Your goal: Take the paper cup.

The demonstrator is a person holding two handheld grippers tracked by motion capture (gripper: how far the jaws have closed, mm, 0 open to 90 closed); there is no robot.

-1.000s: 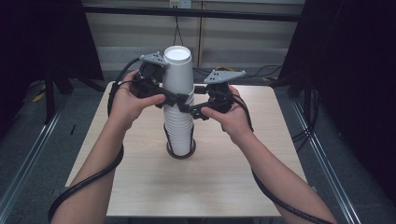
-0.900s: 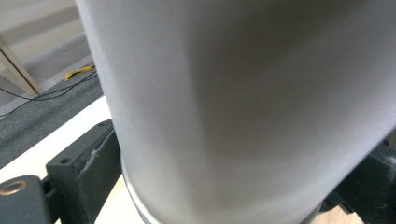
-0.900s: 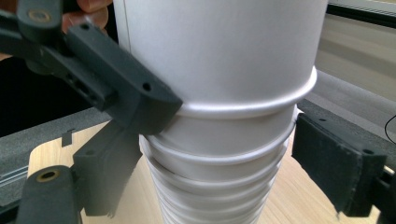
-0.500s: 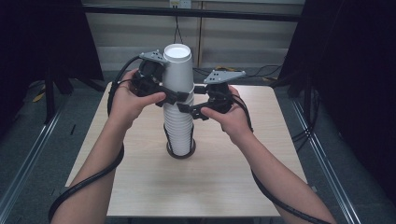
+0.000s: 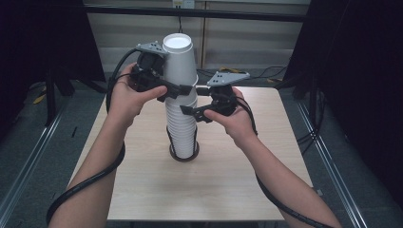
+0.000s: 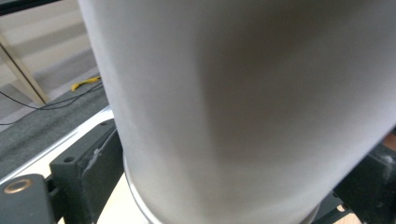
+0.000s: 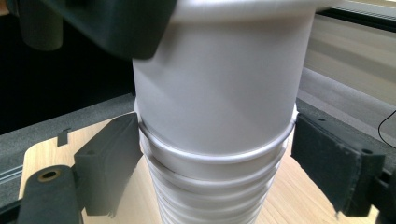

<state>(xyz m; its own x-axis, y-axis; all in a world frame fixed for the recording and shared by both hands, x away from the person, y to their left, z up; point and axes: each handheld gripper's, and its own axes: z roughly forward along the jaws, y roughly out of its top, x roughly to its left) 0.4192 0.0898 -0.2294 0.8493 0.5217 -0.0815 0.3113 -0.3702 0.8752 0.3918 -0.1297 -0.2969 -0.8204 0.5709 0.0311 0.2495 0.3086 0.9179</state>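
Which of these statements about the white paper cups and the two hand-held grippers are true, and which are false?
1. The tall stack of white paper cups stands upside down on the wooden table. True.
2. The left gripper sits lower on the stack than the right gripper. False: it sits higher, at the top cup.
3. The right gripper's jaws straddle the stack. True.
4. The cups are red. False: white.

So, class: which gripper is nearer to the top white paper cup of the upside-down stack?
Left. The left gripper has its jaws around the top white paper cup; the right gripper sits lower, at the stack's rims beneath it.
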